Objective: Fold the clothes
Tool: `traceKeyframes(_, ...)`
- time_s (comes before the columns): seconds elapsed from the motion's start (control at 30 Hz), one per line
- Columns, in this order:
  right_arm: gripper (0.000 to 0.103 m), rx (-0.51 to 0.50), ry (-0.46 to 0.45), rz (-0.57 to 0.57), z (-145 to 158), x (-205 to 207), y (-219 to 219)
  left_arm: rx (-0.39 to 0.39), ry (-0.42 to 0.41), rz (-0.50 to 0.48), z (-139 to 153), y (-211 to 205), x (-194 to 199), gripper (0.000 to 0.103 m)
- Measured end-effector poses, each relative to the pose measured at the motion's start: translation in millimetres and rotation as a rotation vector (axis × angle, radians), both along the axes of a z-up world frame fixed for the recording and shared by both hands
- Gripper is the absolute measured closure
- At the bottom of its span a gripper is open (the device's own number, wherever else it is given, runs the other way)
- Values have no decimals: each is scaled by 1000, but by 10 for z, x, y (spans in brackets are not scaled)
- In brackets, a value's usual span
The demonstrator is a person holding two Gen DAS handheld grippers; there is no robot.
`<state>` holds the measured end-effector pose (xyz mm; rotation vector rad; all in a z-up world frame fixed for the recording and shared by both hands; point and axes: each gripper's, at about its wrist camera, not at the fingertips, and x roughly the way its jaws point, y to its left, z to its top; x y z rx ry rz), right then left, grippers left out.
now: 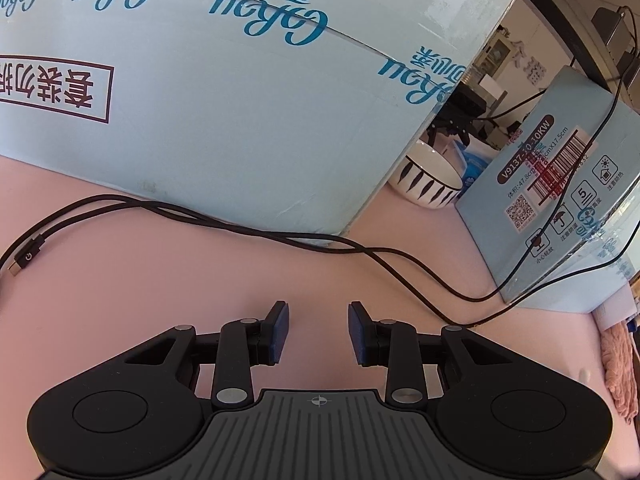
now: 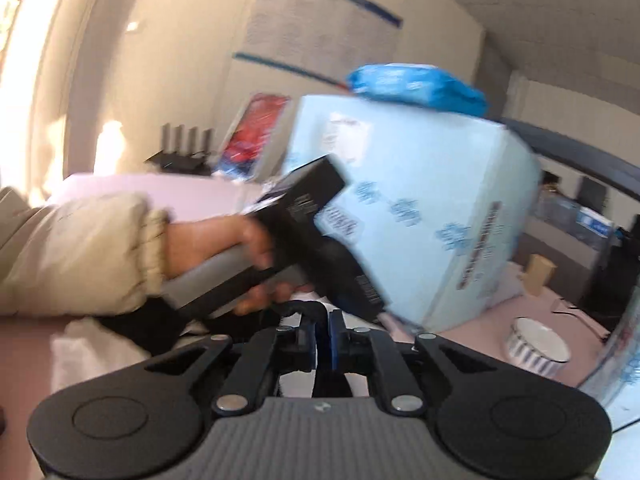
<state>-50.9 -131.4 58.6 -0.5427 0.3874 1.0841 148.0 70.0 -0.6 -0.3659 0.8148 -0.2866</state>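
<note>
Garment (image 2: pixel 80 354) under right fingers (image 2: pixel 335 340), left fingers (image 1: pixel 280 332) apart

Office or lab room: shipping cartons (image 1: pixel 224 120) on pink surface (image 1: pixel 160 280), router (image 2: pixel 182 152), wall notice board (image 2: pixel 320 28), cables (image 1: pixel 280 236)

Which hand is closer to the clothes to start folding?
Right. The right gripper hangs just over the white cloth; the left gripper faces only table and cables.

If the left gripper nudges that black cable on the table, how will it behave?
Likely floppy: the black cable lies in loose curves across the pink table. Probably light, sliding easily. It may snag, since it runs along the blue box.
</note>
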Motion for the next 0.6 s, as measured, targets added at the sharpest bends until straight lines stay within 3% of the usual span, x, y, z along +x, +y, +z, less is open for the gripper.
traceKeyframes(0.1, 67, -175, 46, 18, -251, -181, 118, -6, 5, -3, 1, 7, 5, 70)
traceKeyframes(0.13, 56, -138, 23, 12, -222, -229, 62, -10, 8, -6, 2, 10, 9, 66)
traceKeyframes(0.17, 50, -77, 46, 4, -137, -233, -29, -20, 15, -13, 9, 15, 12, 64)
traceKeyframes(0.23, 26, 48, 95, -21, 35, -235, -221, -41, 29, -29, 24, 23, 17, 55)
traceKeyframes(0.3, 17, 189, 172, -152, 221, -183, -526, -57, 33, -59, 68, 14, 4, 55)
traceKeyframes(0.37, 17, 324, 246, -298, 396, -131, -834, -53, 37, -95, 166, 2, -31, 54)
traceKeyframes(0.47, 17, 432, 366, -663, 410, -103, -1374, -18, -12, -147, 430, 22, -176, 50)
traceKeyframes(0.5, 17, 470, 422, -773, 390, -100, -1571, -10, -42, -162, 531, 42, -238, 46)
traceKeyframes(0.57, 17, 579, 634, -973, 210, -99, -2066, -4, -111, -165, 726, 116, -384, 43)
traceKeyframes(0.6, 17, 601, 695, -1029, 161, -120, -2227, -7, -144, -158, 819, 170, -452, 41)
